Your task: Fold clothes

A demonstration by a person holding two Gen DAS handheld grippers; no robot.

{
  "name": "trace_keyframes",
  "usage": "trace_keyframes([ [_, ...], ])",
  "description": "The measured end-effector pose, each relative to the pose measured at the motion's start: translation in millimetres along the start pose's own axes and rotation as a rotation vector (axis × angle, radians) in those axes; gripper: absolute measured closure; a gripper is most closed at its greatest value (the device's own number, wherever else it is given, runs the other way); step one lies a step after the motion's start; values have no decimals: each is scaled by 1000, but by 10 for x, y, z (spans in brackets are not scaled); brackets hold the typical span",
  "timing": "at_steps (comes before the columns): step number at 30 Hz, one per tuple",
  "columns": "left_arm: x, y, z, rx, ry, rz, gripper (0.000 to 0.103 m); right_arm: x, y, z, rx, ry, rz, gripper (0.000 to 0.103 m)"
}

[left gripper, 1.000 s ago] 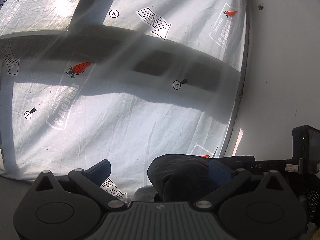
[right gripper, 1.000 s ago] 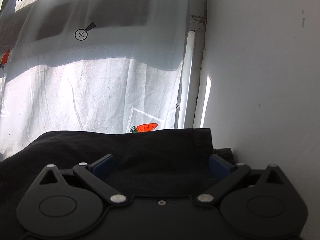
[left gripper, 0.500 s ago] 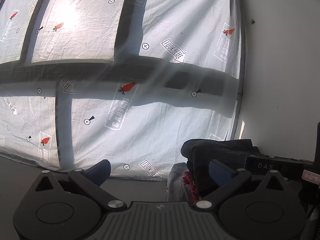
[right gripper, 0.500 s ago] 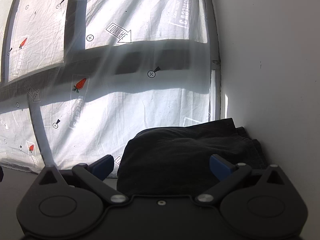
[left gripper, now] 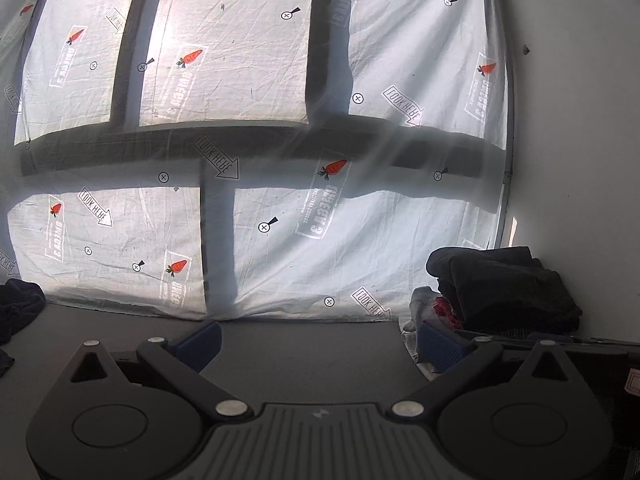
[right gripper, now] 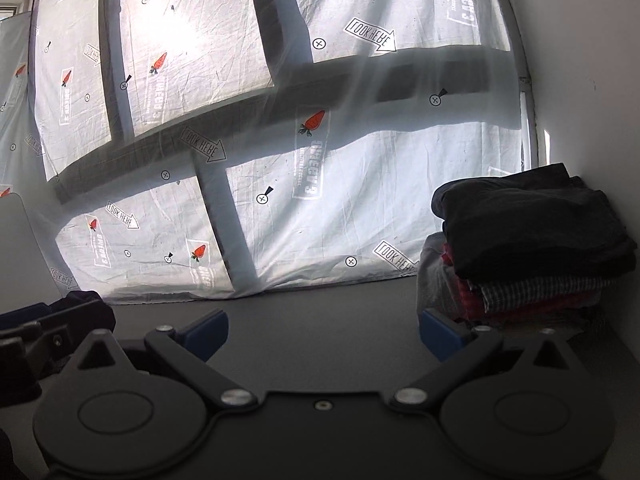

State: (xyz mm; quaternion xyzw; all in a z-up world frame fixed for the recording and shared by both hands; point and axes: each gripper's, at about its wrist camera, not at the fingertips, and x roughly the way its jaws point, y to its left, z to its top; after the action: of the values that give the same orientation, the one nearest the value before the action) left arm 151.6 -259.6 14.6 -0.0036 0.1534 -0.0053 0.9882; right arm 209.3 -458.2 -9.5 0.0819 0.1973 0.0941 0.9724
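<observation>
A stack of folded clothes (right gripper: 532, 248) stands at the table's far right against the wall, a black garment (right gripper: 528, 220) on top, checked and red pieces beneath. The same stack (left gripper: 504, 288) shows in the left wrist view. My right gripper (right gripper: 322, 332) is open over the bare grey table (right gripper: 320, 304), left of the stack, nothing between its blue fingers. My left gripper (left gripper: 318, 340) is open too, also empty, its right finger (left gripper: 438, 344) near the stack's foot. A loose dark garment (left gripper: 18, 310) lies at the far left.
A white printed sheet (left gripper: 280, 160) with carrots and arrows hangs over the window behind the table. A white wall (right gripper: 592, 100) bounds the right side. The left gripper's body (right gripper: 40, 332) shows at the left edge of the right wrist view.
Both grippers have pulled back from the stack; the black garment that filled the right wrist view now lies on top of the stack, far from the fingers. More table is in view.
</observation>
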Motion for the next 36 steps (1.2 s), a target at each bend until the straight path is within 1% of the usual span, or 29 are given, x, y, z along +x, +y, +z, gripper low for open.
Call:
trace_keyframes([
  [3, -254, 392, -89, 28, 24, 4, 0, -199, 417, -222, -2, 21, -8, 0],
  [9, -636, 1103, -320, -15, 87, -4, 0, -552, 1181, -580, -7, 50, -29, 0],
  [12, -832, 1381, -398, -13, 95, -3, 0, -725, 1550, -767, -13, 77, -50, 0],
  [17, -1139, 1785, -507, -21, 107, -23, 0, -949, 1967, -994, -21, 109, -68, 0],
  [21, -1353, 2001, -584, -29, 115, -22, 0, -1129, 2289, -1160, -53, 125, -86, 0],
  [24, -1480, 2107, -648, -37, 121, -29, 0, -1230, 2446, -1253, -73, 135, -102, 0],
  [29, -1622, 2201, -722, -25, 135, -34, 0, -1338, 2586, -1370, -78, 153, -126, 0],
  [36, -1709, 2292, -776, -17, 130, -31, 0, -1430, 2738, -1484, -99, 157, -132, 0],
])
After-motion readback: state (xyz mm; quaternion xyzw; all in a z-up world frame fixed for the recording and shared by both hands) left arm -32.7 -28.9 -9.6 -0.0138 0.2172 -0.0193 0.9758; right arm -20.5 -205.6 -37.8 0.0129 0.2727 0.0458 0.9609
